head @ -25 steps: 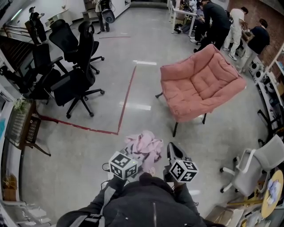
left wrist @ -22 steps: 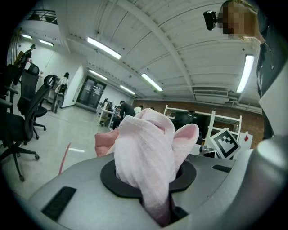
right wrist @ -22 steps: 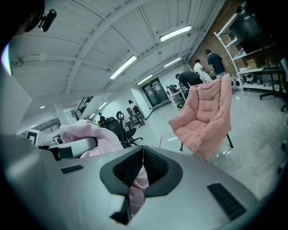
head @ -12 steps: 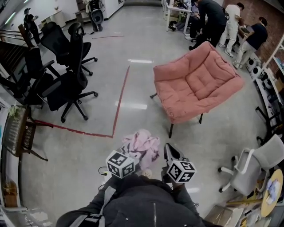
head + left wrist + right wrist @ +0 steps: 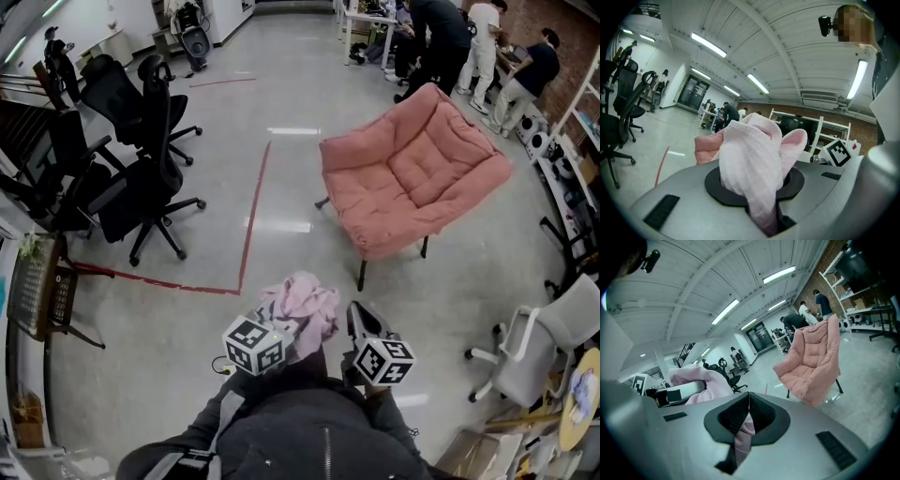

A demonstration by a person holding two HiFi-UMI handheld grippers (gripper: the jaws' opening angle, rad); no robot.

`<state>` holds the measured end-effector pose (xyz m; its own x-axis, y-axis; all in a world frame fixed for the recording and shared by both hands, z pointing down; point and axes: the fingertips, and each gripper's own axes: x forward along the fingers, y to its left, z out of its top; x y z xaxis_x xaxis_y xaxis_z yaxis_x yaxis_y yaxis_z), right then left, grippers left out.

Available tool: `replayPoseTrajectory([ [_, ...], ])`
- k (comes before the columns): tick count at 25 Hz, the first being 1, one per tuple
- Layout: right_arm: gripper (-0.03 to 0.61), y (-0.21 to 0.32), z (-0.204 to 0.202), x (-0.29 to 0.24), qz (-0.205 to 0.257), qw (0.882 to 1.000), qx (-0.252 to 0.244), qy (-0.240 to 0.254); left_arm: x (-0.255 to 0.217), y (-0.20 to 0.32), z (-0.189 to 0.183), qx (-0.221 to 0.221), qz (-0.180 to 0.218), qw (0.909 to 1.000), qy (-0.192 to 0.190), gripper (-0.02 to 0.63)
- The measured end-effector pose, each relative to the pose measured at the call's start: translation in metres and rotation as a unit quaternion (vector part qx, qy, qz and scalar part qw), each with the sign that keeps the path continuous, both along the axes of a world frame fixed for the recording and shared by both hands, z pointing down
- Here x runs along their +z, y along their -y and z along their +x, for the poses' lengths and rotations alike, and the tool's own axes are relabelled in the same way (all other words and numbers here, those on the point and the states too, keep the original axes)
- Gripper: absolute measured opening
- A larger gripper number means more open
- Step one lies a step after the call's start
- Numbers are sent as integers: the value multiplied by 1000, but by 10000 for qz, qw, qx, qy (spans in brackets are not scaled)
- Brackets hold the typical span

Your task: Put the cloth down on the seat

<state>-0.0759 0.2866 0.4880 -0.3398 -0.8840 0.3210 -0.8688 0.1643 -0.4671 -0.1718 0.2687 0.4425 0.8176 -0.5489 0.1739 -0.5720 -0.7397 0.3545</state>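
The left gripper (image 5: 761, 208) is clamped on a thick bunch of the pink cloth (image 5: 302, 302). The right gripper (image 5: 748, 420) has its jaws nearly together, pinching what looks like a thin fold of the same cloth. The cloth hangs bunched between them above the grey floor (image 5: 216, 253), well apart from the pink padded chair (image 5: 412, 178).

Grey floor (image 5: 141, 375), red tape line (image 5: 254, 216), black office chairs (image 5: 141, 187).

The crumpled pink woven cloth (image 5: 302, 305) is hanging close at twelve o'clock, the pink padded armchair (image 5: 412, 178) standing beyond at one, black swivel chairs (image 5: 131, 183) at ten.
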Motion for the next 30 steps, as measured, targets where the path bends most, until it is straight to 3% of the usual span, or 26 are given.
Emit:
replayPoseTrajectory([
  [9,9,7,8,0,-53,9999,103,52,-10,5,13,42,114,9999,-35,104],
  [17,9,18,5,11,-270,9996,19,46,3,20,11,-104,-242,9996,-114,104],
  [30,9,110,33,20,-509,9982,331,-13,2,118,43,177,-227,9995,-141,104],
])
